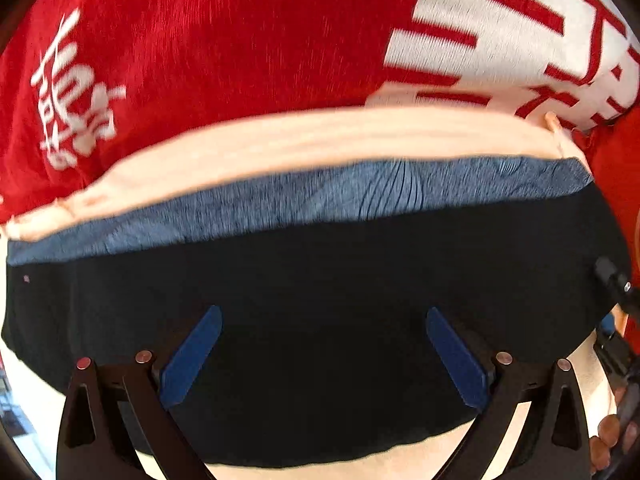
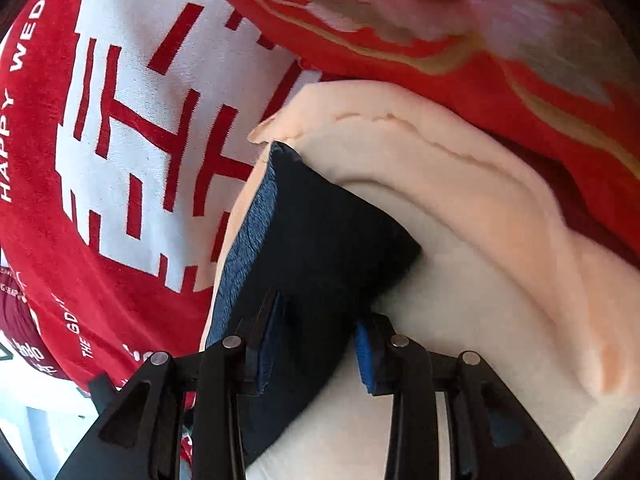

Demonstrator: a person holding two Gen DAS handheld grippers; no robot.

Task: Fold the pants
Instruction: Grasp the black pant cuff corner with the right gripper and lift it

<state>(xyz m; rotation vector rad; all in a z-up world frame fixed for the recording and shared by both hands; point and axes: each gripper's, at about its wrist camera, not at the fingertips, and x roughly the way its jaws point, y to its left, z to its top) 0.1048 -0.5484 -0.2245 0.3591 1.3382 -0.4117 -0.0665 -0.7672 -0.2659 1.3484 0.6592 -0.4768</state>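
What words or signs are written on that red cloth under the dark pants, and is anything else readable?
"HAPPY WEDDI…" in white along the edge of the red cloth; the rest is cut off by the picture's edge.
Large white block with a red Chinese-style character on the same cloth; I cannot read it.
"THE GD…" small white print, partly hidden.
White script logo in the left wrist view: too blurred to read.
No text visible on the pants.

Left wrist view: the red blanket [image 1: 224, 40] is motion-blurred, its white lettering [image 1: 74, 92] unreadable. A hand [image 1: 612, 436] is cut off at the right edge. Right wrist view: the gripper's fingers [image 2: 272, 332] cover the pants [image 2: 320, 232] at the near end, possibly unpinched. The top-edge fabric [image 2: 400, 4] is smeared.
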